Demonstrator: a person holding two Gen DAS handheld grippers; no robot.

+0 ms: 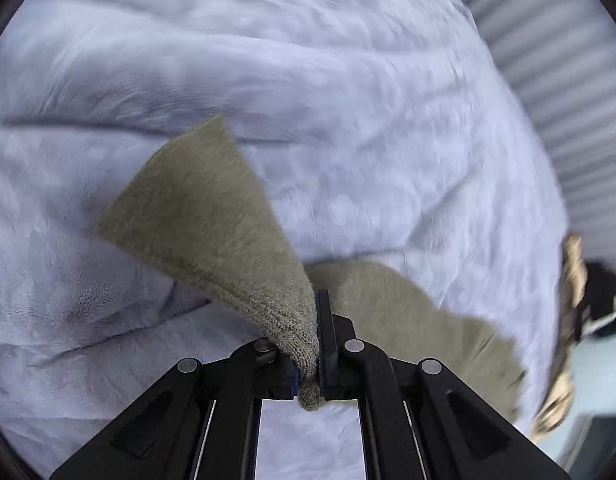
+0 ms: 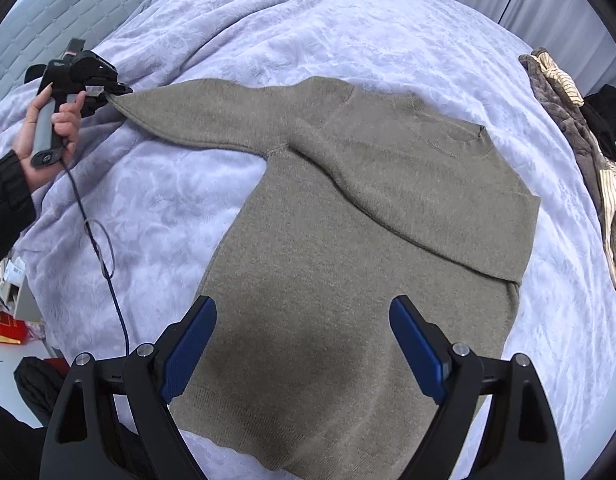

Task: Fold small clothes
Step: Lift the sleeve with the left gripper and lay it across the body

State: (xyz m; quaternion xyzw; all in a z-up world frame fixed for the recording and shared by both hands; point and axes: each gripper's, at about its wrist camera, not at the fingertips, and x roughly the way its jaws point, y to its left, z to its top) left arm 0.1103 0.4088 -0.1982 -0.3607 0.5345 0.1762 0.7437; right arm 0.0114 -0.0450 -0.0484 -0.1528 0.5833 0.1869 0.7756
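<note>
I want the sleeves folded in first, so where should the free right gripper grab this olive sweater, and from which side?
The sweater lies flat, one cuff clamped in the left gripper. The other sleeve already lies folded across the chest. The open right gripper could probably best pinch the hem from above, where the free edge lies nearest.

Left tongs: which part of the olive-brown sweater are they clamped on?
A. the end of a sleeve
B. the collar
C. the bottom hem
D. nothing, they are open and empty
A: the left tongs are shut on the sleeve cuff, and the right wrist view shows that sleeve stretched out from the sweater to them.
</note>
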